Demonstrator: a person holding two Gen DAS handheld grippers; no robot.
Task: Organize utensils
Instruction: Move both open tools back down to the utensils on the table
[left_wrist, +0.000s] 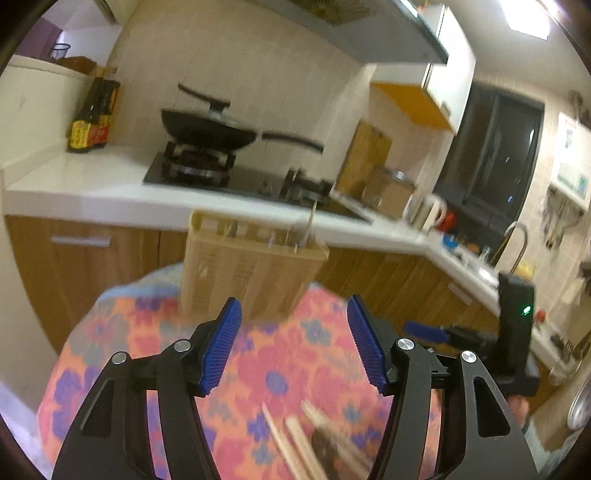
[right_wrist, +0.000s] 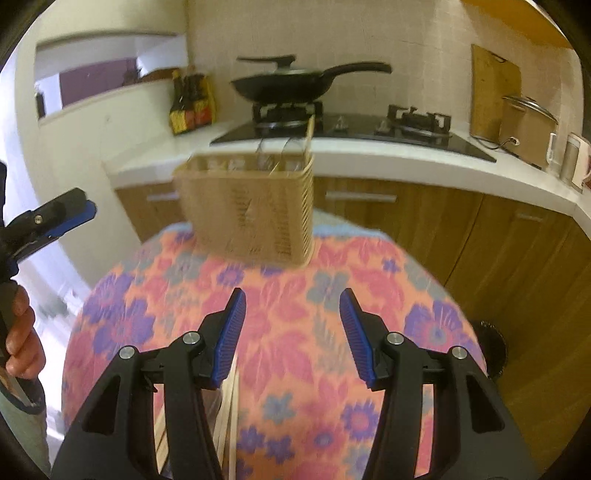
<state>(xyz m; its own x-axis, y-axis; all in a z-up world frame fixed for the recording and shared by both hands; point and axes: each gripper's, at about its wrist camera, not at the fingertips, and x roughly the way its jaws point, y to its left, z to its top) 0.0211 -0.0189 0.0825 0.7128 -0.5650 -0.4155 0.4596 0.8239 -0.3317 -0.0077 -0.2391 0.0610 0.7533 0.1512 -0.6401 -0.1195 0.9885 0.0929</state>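
Both views blurred. Left wrist view alone showed the kitchen's right side: sink faucet (left_wrist: 513, 240), dark window (left_wrist: 491, 155), and the right gripper (left_wrist: 424, 332) side-on beyond the table edge, its gap not readable there. Right wrist view alone showed the person's left hand (right_wrist: 20, 332) wrapped round the left gripper's handle at the frame's left edge.

Left gripper (left_wrist: 294, 343) hovered over the floral tablecloth (left_wrist: 147, 332), jaws spread wide, nothing between the pads. Right gripper (right_wrist: 291, 332) likewise wide open and empty, aimed level at the far table edge.

Beige utensil holder (right_wrist: 251, 206) stood upright at the cloth's far edge, a few utensils in it. Wooden chopsticks (left_wrist: 295, 443) lay loose on the cloth, below the left gripper.
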